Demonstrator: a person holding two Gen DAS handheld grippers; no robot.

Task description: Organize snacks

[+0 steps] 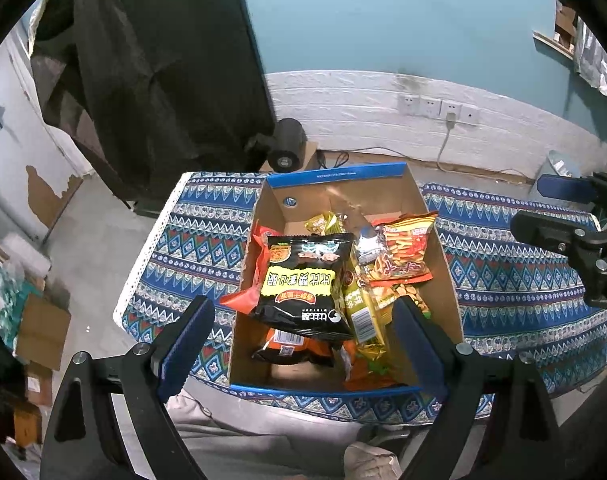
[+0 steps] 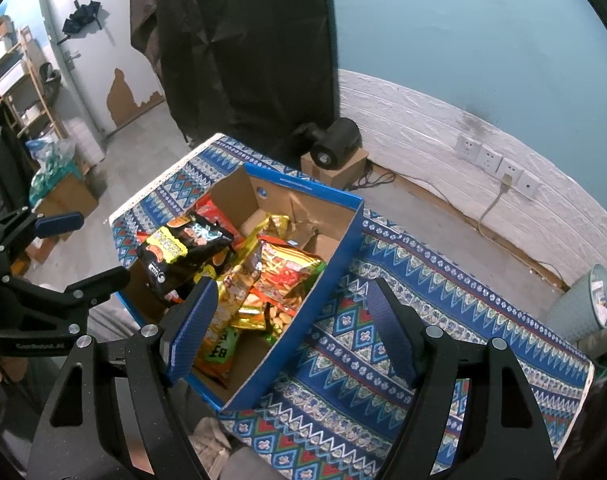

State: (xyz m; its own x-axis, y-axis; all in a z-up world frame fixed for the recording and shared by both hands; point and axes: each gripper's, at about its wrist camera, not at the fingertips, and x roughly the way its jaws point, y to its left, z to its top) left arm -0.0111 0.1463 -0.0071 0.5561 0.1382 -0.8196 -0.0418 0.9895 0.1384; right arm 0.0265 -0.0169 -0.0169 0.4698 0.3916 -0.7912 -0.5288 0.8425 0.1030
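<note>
We find the snacks gathered in an open cardboard box (image 1: 439, 264) standing on the patterned cloth (image 1: 191, 248), toward its left edge. A black packet (image 1: 303, 284) lies uppermost, an orange-red packet (image 1: 403, 252) beside it, and yellow and gold packets (image 2: 243, 292) under both. No packet shows loose on the cloth in either view.

The left gripper (image 1: 299, 340) hangs over the box's near end, jaws wide apart, holding nothing. The right gripper (image 2: 291, 328) stands equally wide and empty, astride the box's right wall.

This arrangement fits packets just dropped in as well as packets about to be lifted out for sorting; we cannot settle which, so we prescribe no move.

The right wrist view alone shows the bare cloth stretching to the right edge; the left wrist view alone looks straight down into the box's near end.
</note>
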